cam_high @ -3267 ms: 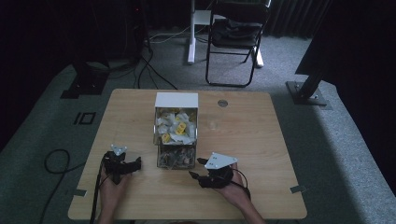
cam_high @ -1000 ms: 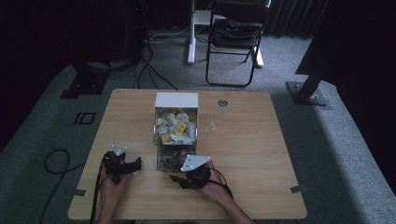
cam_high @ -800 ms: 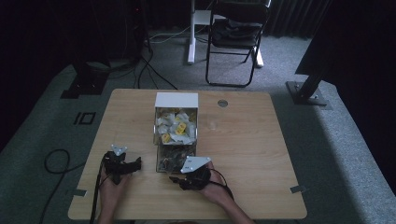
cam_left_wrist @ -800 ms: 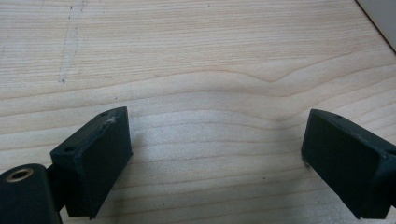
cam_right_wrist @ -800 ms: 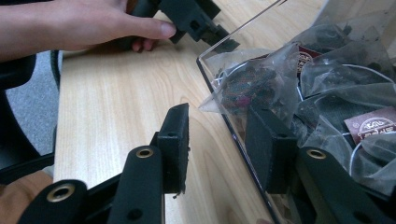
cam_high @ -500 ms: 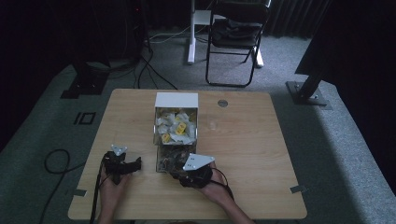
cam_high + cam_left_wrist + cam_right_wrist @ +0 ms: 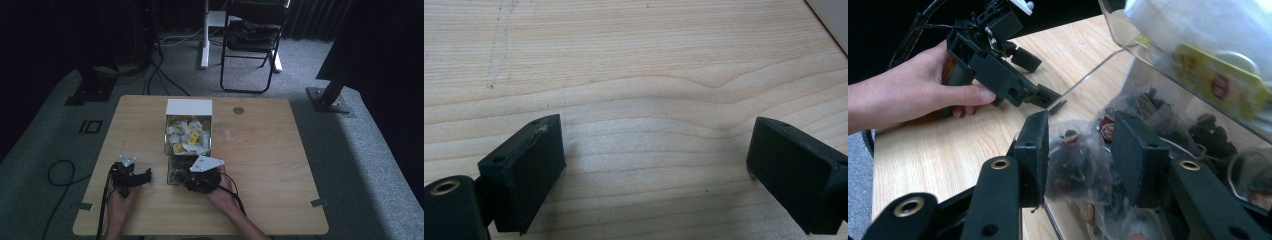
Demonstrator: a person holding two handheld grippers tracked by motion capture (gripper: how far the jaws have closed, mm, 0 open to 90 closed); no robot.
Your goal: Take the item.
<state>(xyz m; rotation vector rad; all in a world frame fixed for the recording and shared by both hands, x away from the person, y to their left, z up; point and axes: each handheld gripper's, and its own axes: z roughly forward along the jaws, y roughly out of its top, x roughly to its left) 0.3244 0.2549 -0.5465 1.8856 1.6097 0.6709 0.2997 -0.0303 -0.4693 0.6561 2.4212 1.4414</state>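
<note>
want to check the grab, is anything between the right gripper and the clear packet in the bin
Nothing visible does. The right gripper already has the clear packet between its jaws inside the clear bin, pads against its wrapper.

The table (image 7: 260, 165) was pale wood with a wavy grain. Both grippers were black, the right gripper (image 7: 1080, 155) and the left gripper (image 7: 131, 176). The clear box (image 7: 188, 132) held white and yellow packets (image 7: 187, 136); nearer ones (image 7: 1083, 170) looked dark, perhaps red-marked.

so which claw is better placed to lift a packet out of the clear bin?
Right. The right claw already has a clear packet of dark contents between its pads, at the clear bin. The left claw stands open over bare table, off to the bin's side.
</note>
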